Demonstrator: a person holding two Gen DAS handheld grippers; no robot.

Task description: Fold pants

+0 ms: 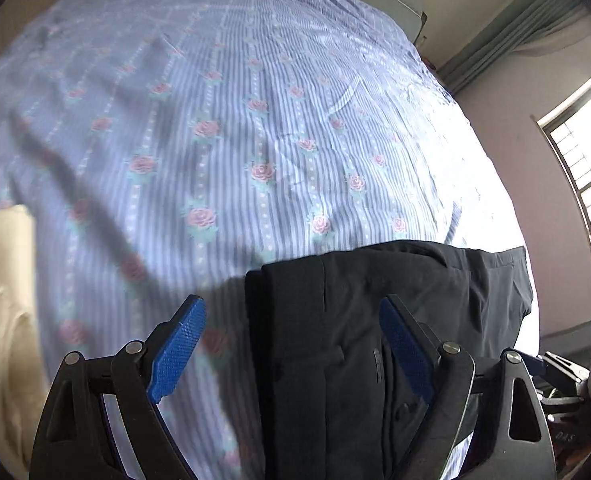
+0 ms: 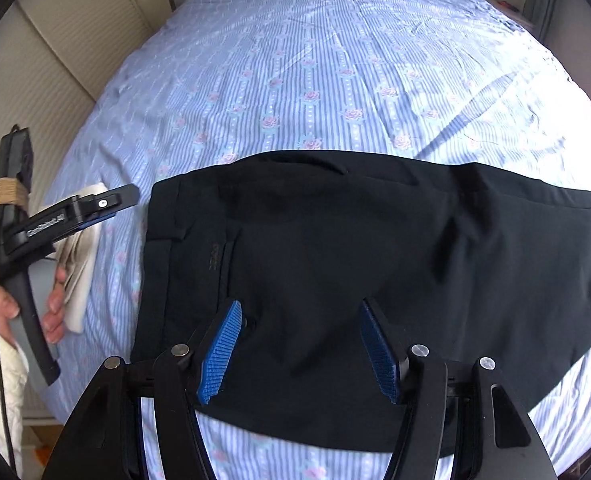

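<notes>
Our folded black trousers (image 2: 335,280) lie on the blue rose-striped bed sheet (image 2: 315,60). Both our left hand-held gripper (image 1: 291,352) and right hand-held gripper (image 2: 299,352) are released, empty. A careless re-grip could drag the layers apart.

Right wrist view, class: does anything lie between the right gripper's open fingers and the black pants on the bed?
Nothing visible does. The right gripper is open directly above the pants, which lie flat on the striped bedsheet. The left gripper is off beside the waistband, not in the way.
</notes>
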